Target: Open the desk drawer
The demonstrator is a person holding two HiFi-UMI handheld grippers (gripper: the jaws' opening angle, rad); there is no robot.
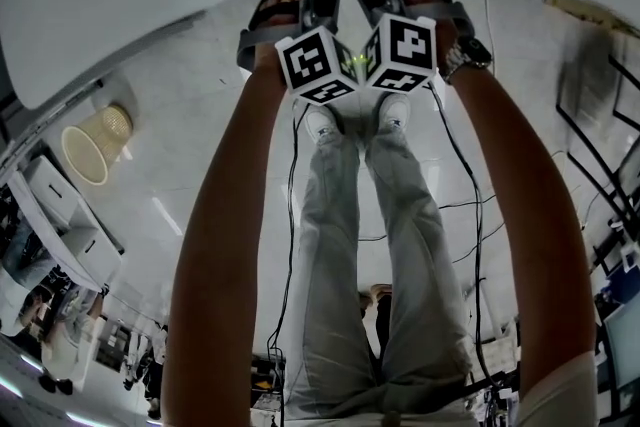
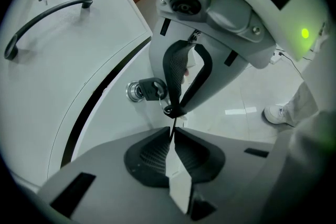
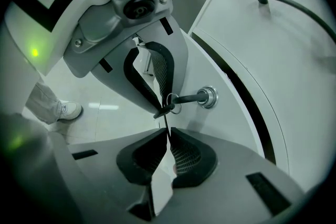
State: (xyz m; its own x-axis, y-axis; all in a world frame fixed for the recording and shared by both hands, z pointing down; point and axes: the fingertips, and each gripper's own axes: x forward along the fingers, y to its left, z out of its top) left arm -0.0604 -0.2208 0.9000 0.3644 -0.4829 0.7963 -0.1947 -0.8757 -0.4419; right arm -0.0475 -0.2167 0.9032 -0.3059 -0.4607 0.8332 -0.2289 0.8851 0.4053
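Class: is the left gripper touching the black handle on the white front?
Apart. The left gripper view shows the black handle at upper left, with bare white front between it and the left gripper, which sits low near the key.

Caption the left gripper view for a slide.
Jaws together, the left gripper faces the shut right gripper, tips close, beside the key in the lock.

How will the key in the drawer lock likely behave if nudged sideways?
The key looks stiff and sits seated in the lock, so it would probably resist or turn rather than bend. Its thin ring seems loose and would likely swing.
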